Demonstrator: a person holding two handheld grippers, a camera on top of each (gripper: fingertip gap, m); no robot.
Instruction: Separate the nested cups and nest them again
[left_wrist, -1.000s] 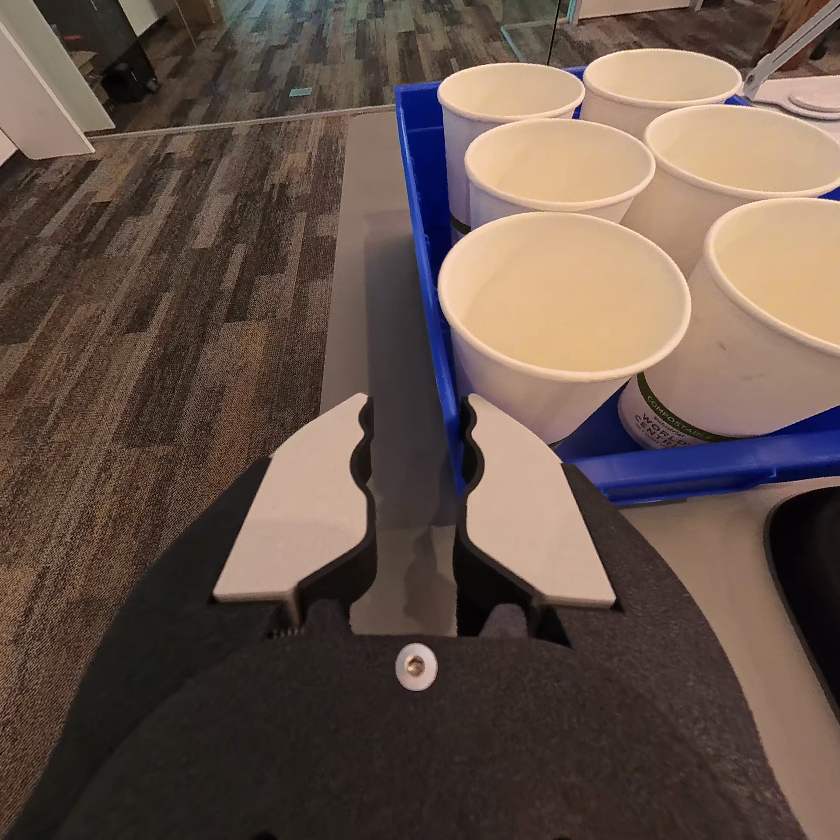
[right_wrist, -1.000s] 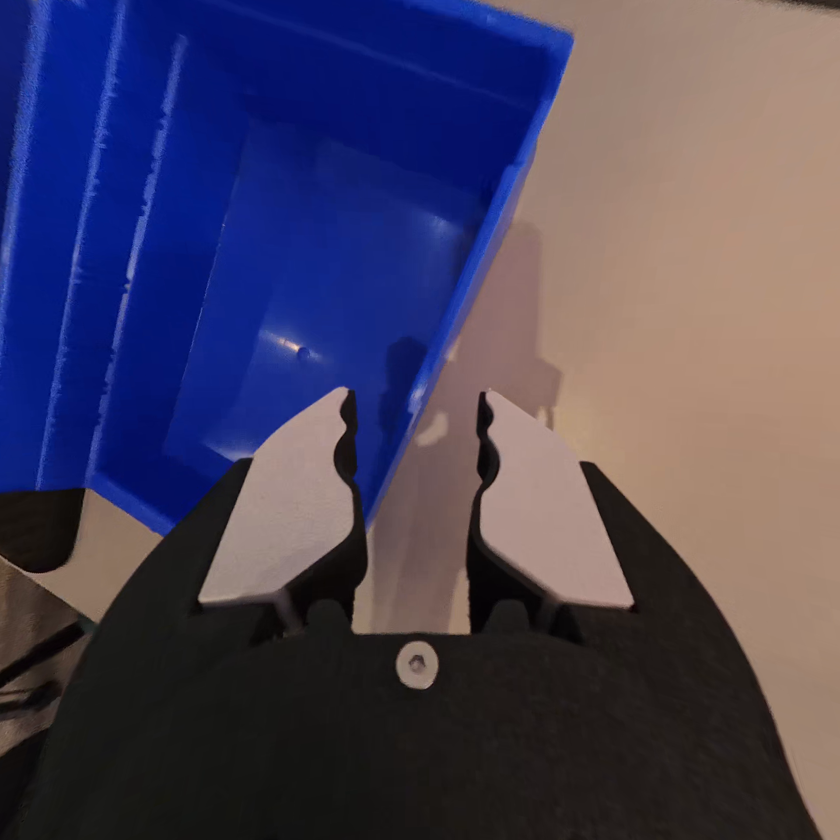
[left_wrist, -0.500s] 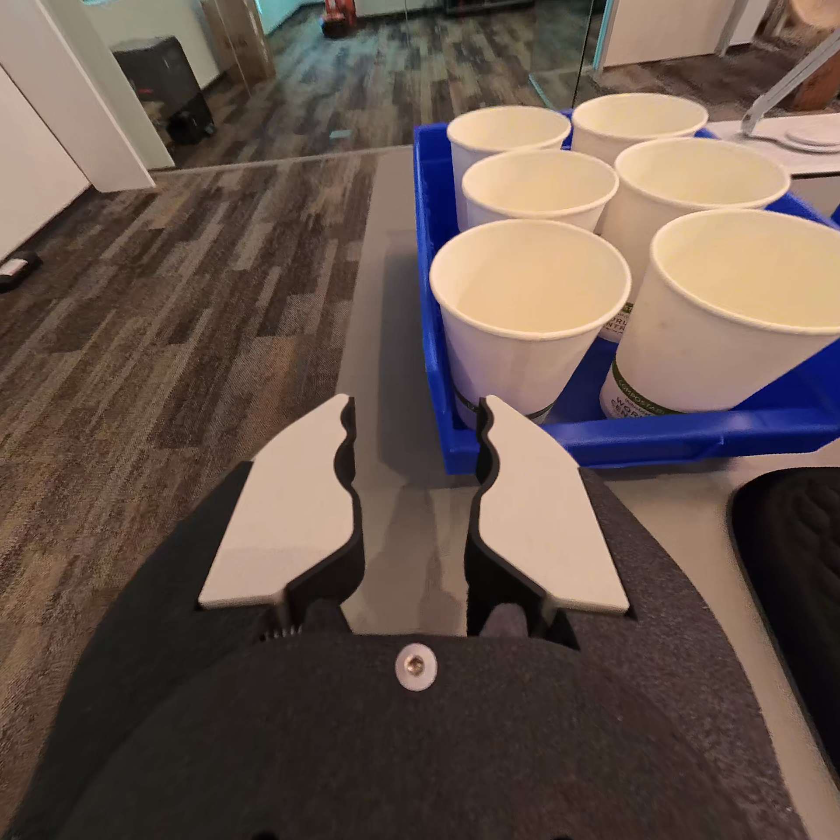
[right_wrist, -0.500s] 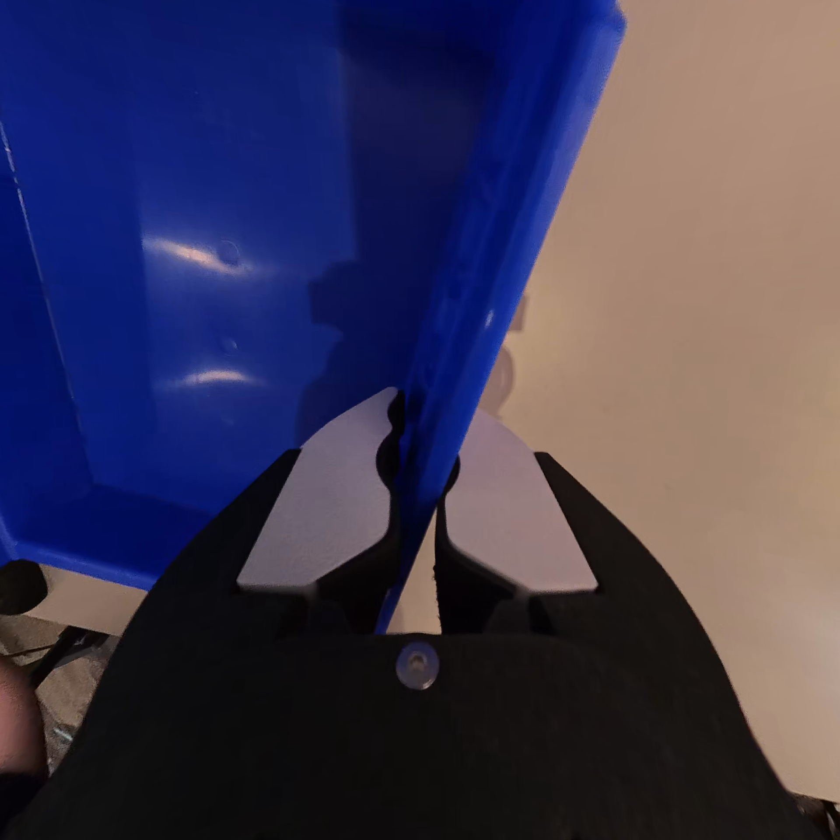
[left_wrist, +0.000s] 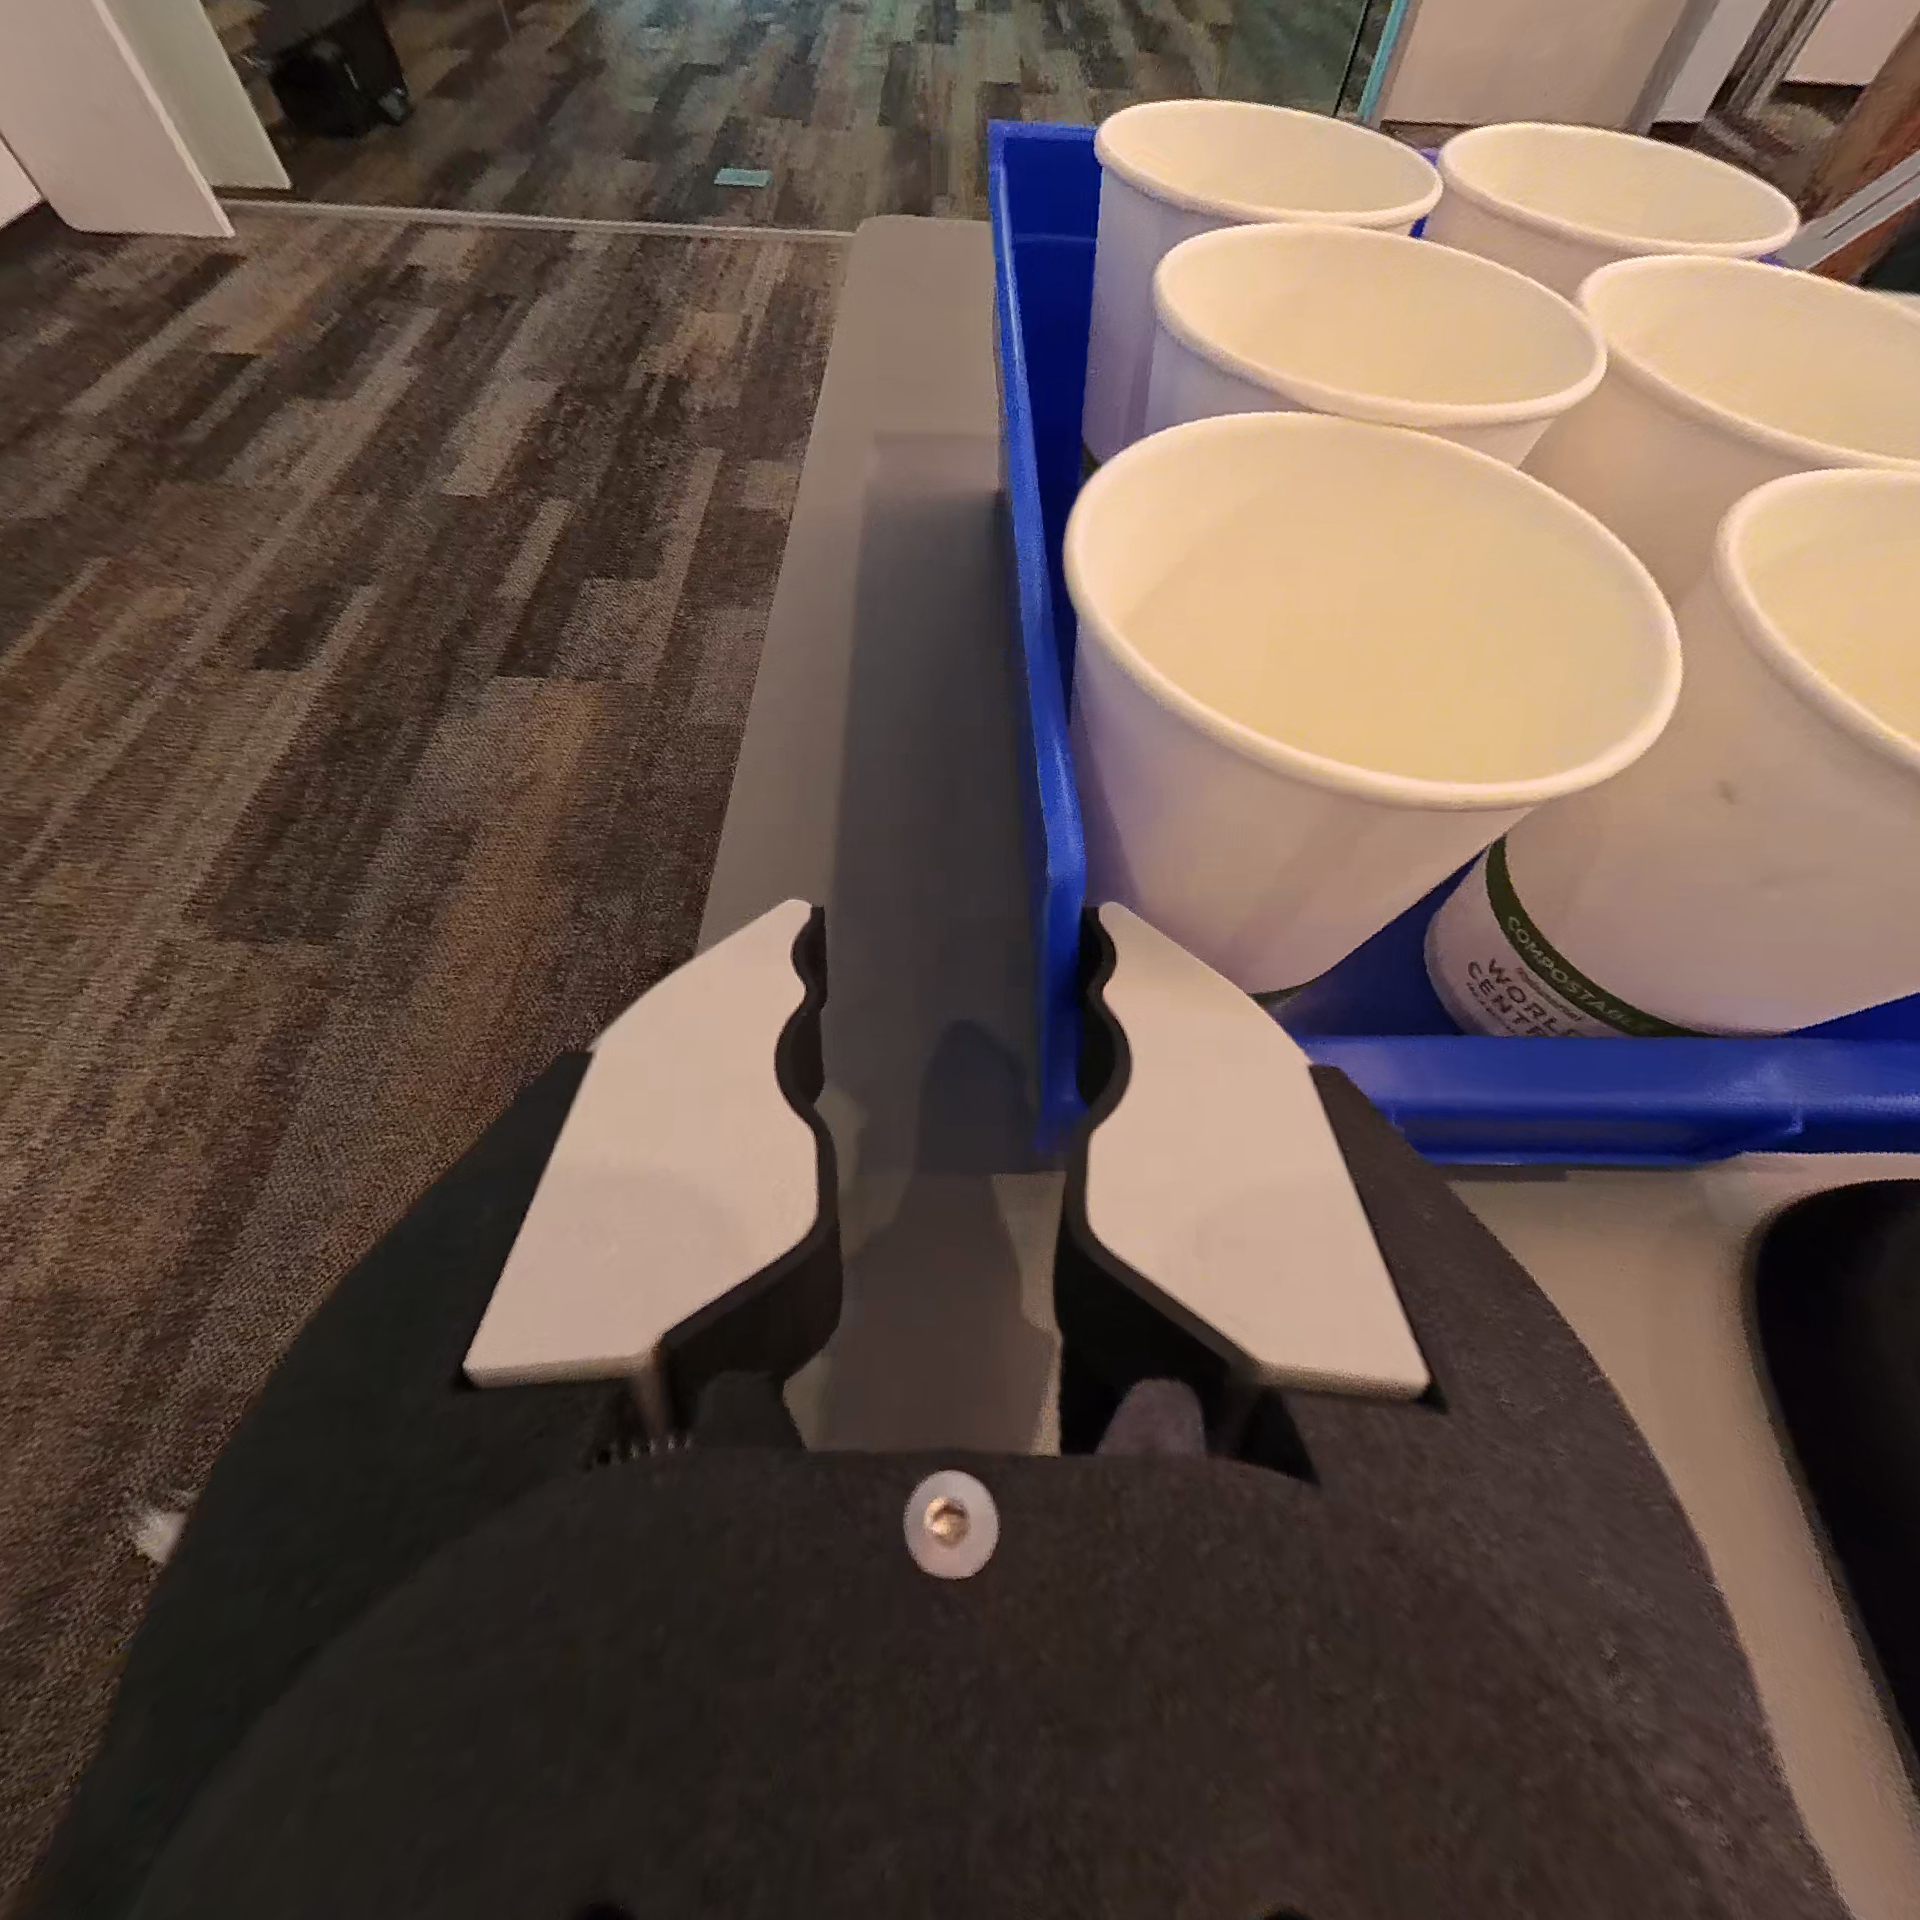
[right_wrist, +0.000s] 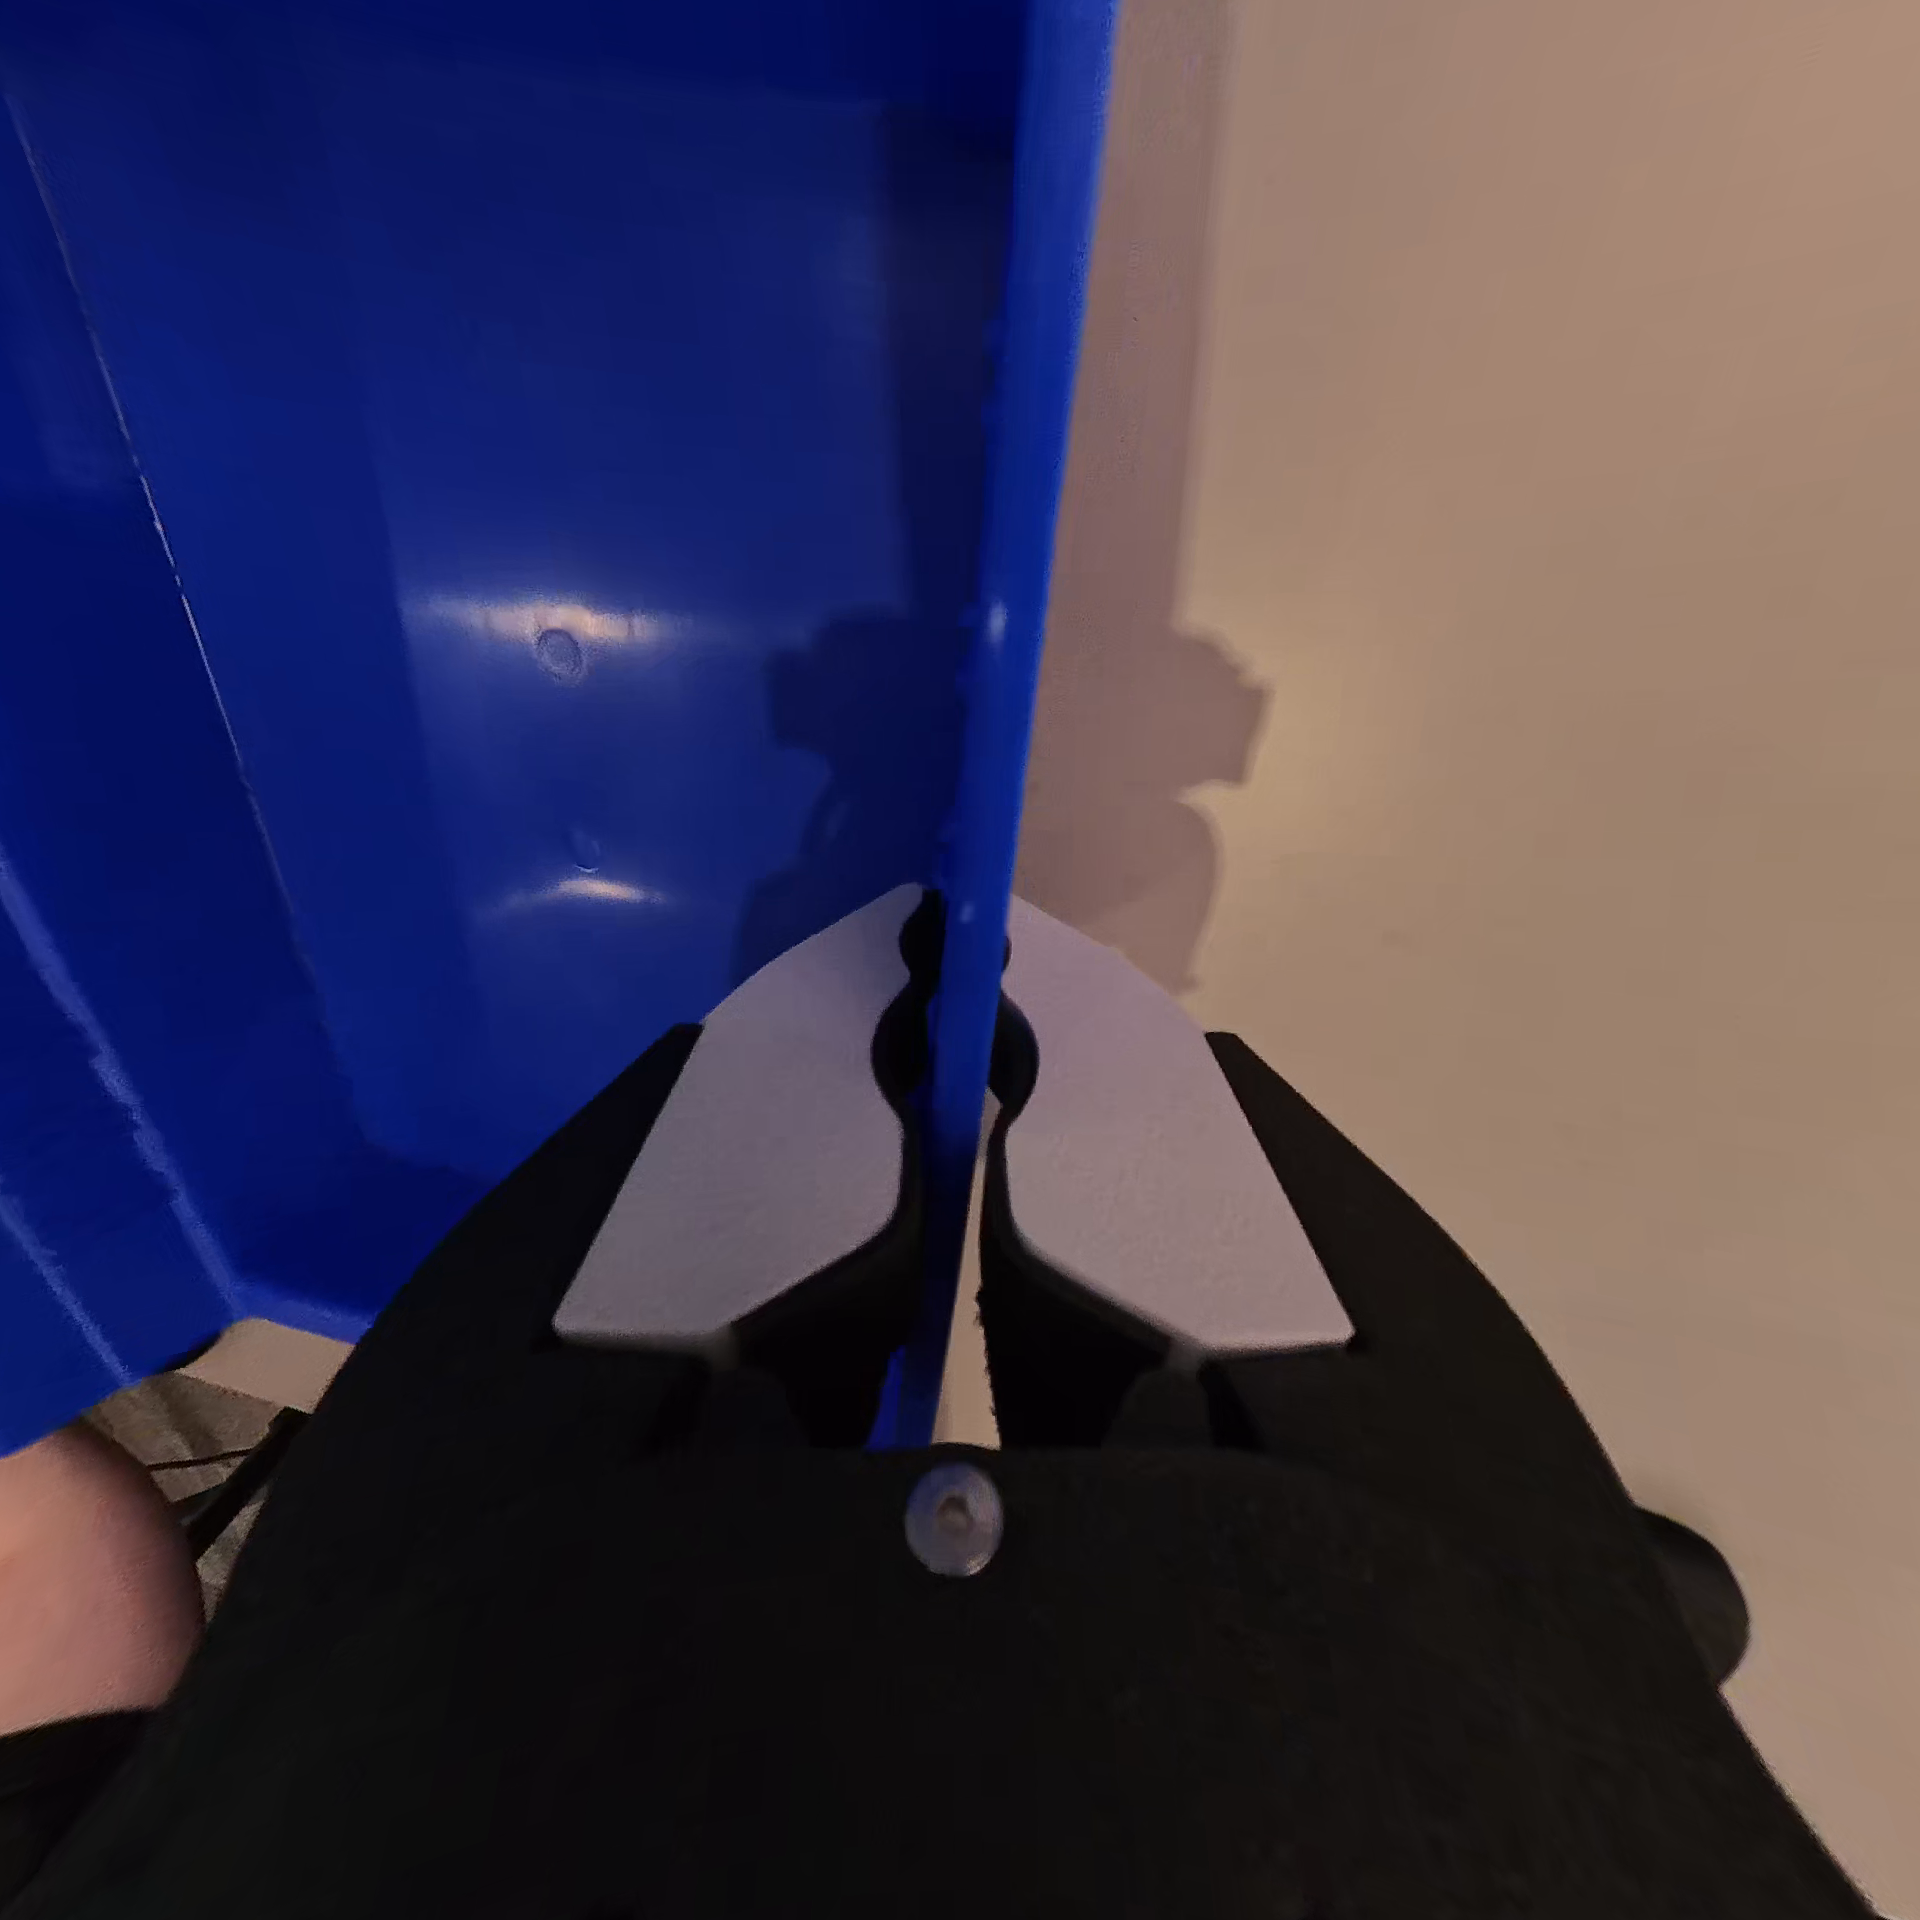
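Left wrist view
Left gripper (left_wrist: 954, 940): jaws held apart with nothing between them, low over the grey desk (left_wrist: 800, 644); its right finger is at the near-left corner of the blue bin (left_wrist: 1044, 727).
Cups (left_wrist: 1361, 665): six white paper cups stand open-side up in that bin, packed close; the near ones tilt against one another. Each looks single from here, so I cannot tell whether any are nested.
Dark object (left_wrist: 1849, 1382): black, at the right edge on the desk, too cropped to name.
Floor (left_wrist: 364, 623): patterned carpet left of the desk.

Right wrist view
Right gripper (right_wrist: 961, 935): jaws closed tight on the thin right wall of an empty blue bin (right_wrist: 520, 520), one finger inside, one outside.
Desk: bare pale surface (right_wrist: 1558, 520) right of the wall.

Doing the step well
Step, as I judge it: the right side steadies or places the empty bin as a landing spot while the left lines up for a cup.
Left advice: lift over the bin corner, then straddle the near cup's rim, one finger inside, and squeeze lightly; paper walls crush.
Right advice: hold the wall level so the bin does not tip.
Risk: nudging the leaning cups could topple neighbours.
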